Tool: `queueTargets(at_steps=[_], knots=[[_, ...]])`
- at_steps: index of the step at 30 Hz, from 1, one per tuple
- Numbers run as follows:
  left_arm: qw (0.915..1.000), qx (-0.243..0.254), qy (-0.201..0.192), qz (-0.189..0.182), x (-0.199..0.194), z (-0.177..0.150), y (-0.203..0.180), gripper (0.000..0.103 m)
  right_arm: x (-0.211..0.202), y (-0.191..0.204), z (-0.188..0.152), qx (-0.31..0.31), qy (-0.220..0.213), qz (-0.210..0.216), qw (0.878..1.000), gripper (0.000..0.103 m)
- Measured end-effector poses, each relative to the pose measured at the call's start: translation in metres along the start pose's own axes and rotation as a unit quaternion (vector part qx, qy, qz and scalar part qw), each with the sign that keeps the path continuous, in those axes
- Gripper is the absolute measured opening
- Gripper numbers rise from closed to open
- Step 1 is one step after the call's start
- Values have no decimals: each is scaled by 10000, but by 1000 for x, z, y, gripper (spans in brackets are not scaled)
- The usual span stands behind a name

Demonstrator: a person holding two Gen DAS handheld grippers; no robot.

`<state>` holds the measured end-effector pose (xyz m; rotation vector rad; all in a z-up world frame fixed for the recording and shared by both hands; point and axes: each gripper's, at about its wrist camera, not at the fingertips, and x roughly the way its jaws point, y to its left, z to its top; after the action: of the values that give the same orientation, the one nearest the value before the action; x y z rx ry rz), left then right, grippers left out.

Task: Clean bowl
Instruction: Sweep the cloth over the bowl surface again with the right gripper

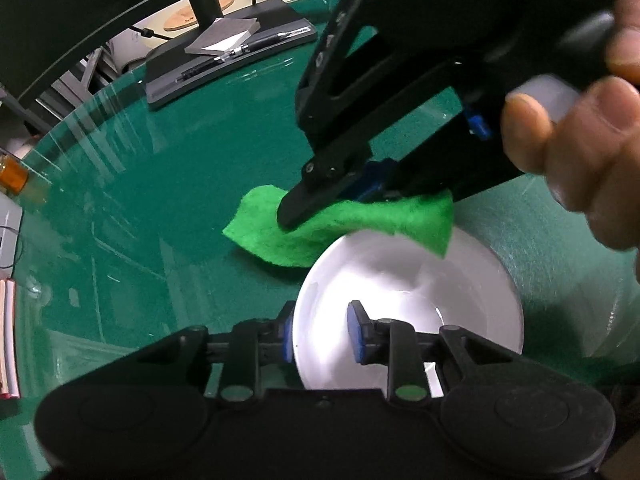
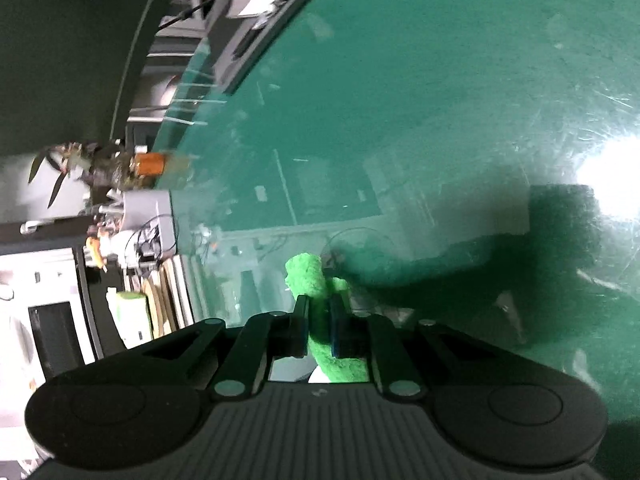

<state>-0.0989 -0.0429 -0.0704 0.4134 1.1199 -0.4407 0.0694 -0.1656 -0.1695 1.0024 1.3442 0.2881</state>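
A white bowl (image 1: 420, 300) sits on the green glass-topped table (image 1: 160, 200). My left gripper (image 1: 320, 334) is shut on the bowl's near-left rim, one blue pad outside the wall and the other inside. Just beyond the bowl's far rim, my right gripper (image 1: 316, 208) is shut on a bright green scouring cloth (image 1: 360, 224), which droops over the rim's edge. In the right wrist view the cloth (image 2: 306, 276) is pinched between the right gripper's (image 2: 318, 320) fingers and sticks up past their tips. A person's hand (image 1: 580, 160) holds the right gripper's handle.
A black monitor base (image 1: 224, 60) with a notepad and pens stands at the table's far side. An orange object (image 1: 14, 176) sits at the left edge, with books (image 1: 8, 340) below it. Shelves and clutter (image 2: 132, 248) lie beyond the table's edge.
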Motion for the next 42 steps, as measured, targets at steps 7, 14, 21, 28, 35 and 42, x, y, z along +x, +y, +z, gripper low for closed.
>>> queueTargets(at_steps=[7, 14, 21, 28, 35, 42], knots=[[9998, 215, -35, -47, -16, 2, -14, 34, -37, -56, -8, 576, -138, -289, 9978, 10], [9998, -20, -183, 72, -47, -8, -12, 31, -48, -87, -27, 1104, -120, -224, 9936, 10], [9996, 61, -19, 257, -70, -37, -27, 25, -42, -67, -16, 906, -255, -177, 9954, 12], [9996, 120, -44, 255, -89, -51, -54, 29, -12, -17, -4, 231, -204, -142, 9994, 12], [9995, 261, -70, 157, -84, -42, -56, 33, -30, -41, -10, 404, -177, -295, 9986, 12], [9991, 397, -75, 148, -99, -51, -88, 35, -31, -51, -17, 758, -276, -325, 9962, 12]])
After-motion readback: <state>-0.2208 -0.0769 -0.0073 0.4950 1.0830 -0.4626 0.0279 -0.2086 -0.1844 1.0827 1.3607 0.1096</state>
